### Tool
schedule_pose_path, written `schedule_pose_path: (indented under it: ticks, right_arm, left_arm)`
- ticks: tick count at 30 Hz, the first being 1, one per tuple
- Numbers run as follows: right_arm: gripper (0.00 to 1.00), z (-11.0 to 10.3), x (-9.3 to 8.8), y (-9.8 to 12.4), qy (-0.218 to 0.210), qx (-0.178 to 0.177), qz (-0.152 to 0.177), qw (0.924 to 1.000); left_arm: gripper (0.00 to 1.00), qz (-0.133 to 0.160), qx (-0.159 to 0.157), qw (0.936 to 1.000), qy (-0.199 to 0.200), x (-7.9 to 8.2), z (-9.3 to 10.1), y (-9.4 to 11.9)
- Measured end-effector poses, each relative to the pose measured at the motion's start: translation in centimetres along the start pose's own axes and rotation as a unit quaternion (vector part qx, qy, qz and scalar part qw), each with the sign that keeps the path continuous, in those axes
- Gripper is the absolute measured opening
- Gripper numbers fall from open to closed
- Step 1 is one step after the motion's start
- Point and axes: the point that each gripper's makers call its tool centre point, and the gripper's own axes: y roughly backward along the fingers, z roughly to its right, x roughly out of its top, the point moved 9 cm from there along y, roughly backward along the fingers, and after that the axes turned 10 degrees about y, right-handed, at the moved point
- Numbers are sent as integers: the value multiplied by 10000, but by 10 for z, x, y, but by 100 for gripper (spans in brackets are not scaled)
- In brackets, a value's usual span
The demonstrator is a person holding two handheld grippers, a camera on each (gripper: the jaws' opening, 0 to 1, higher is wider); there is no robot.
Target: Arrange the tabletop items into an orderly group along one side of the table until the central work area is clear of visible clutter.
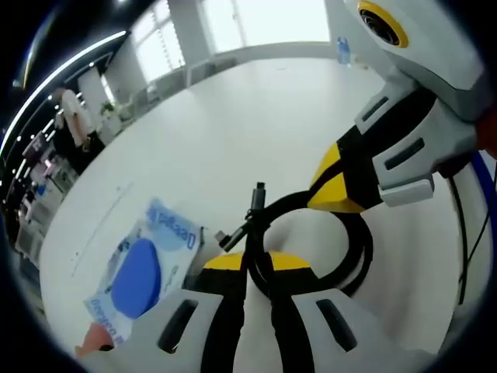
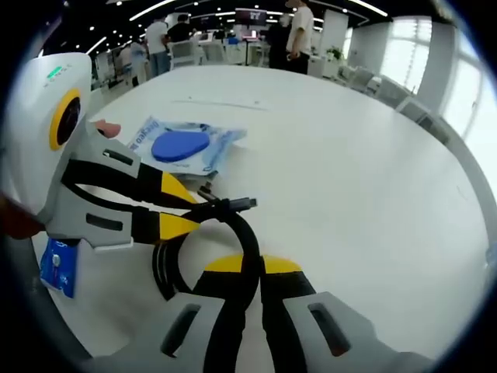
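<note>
A black cable is coiled in a loop just above the white table, its plug end sticking out. My left gripper is shut on the coil between its yellow tips. My right gripper comes in from the upper right and pinches the same coil on its far side. In the right gripper view my right gripper is shut on the cable, and my left gripper clamps it from the left. A flat packet with a blue disc lies beside the coil.
A small blue packet lies near the table edge under the left gripper. A clear bottle stands at the table's far edge. Several people stand at desks beyond the table. Broad bare tabletop stretches to the right.
</note>
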Motion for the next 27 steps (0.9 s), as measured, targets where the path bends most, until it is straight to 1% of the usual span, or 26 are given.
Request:
schedule_pose_path:
  ticks: [10, 20, 27]
  right_arm:
    - [5, 0, -3, -11, -42, 28, -46, 10000]
    - [5, 1, -5, -18, -27, 42, -79, 10000]
    - [5, 3, -4, -22, -18, 48, -27, 10000]
  left_arm:
    - [7, -13, -42, 10000, -48, -4, -3, -10]
    - [7, 8, -48, 10000, -21, -5, -4, -13]
    - [8, 26, -13, 10000, -62, -5, -5, -14]
